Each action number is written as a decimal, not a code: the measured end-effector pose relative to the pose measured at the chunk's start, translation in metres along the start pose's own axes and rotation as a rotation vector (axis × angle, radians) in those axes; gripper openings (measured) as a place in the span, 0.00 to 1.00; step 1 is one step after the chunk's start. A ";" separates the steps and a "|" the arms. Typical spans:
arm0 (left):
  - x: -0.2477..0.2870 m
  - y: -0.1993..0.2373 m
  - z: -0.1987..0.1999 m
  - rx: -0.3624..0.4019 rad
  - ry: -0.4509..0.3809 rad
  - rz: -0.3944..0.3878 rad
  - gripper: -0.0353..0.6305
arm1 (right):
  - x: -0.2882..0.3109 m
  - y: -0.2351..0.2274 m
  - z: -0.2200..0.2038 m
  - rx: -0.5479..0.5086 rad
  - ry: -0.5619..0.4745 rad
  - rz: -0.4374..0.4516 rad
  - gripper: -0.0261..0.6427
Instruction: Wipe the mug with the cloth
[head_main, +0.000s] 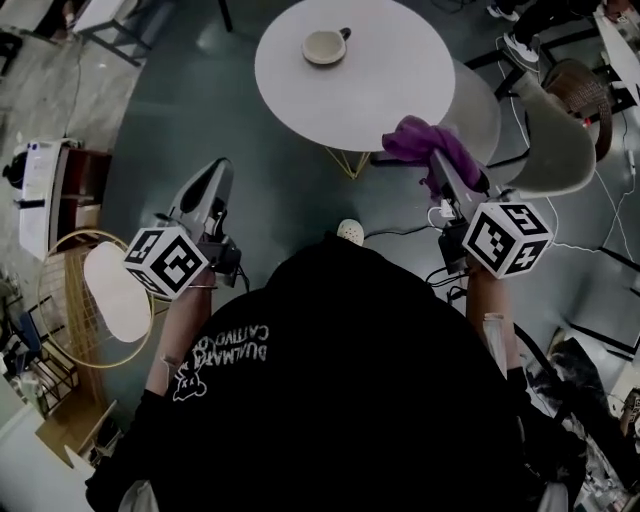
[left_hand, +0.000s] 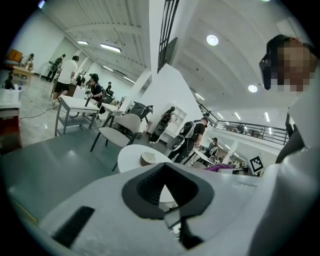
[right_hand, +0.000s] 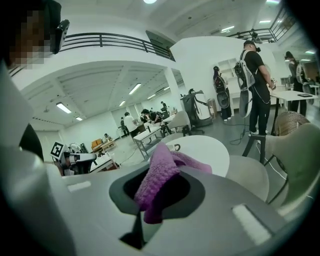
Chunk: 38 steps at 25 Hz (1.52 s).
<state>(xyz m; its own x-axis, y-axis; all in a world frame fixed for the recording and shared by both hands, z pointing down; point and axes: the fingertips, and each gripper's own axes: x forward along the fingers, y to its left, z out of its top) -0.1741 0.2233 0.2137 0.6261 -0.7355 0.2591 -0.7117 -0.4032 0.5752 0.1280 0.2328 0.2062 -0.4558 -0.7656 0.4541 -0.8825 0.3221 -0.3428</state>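
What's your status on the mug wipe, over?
Right claw shut on purple knitted cloth. Left claw shut, empty. Beige ceramic mug on round white table, untouched. Pale chair near right claw.

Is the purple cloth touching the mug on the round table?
Apart. Head view: the cloth, held in the right gripper, hangs at the table edge, with bare tabletop between it and the mug.

cloth (head_main: 432, 143): purple, nubbly knit
mug (head_main: 322, 47): cream, dark handle
table (head_main: 400, 90): plain white
left gripper (head_main: 214, 170): pale grey; cube black-and-white square markers
right gripper (head_main: 447, 168): pale grey; cube black-and-white square markers
person's top (head_main: 340, 390): black, white print
floor (head_main: 200, 110): dark grey-green
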 end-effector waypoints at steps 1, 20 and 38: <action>0.006 -0.004 0.001 -0.002 -0.009 0.009 0.06 | 0.002 -0.008 0.005 -0.003 0.004 0.010 0.10; 0.034 -0.031 0.035 0.011 -0.123 0.121 0.06 | 0.047 -0.041 0.083 -0.056 -0.026 0.181 0.10; 0.113 0.019 0.071 0.051 -0.011 0.041 0.06 | 0.089 -0.072 0.089 0.026 -0.046 0.078 0.10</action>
<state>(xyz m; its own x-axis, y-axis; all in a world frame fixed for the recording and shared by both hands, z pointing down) -0.1394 0.0941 0.1988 0.5930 -0.7575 0.2732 -0.7520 -0.3997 0.5242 0.1611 0.0923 0.1981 -0.5170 -0.7635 0.3871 -0.8408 0.3680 -0.3971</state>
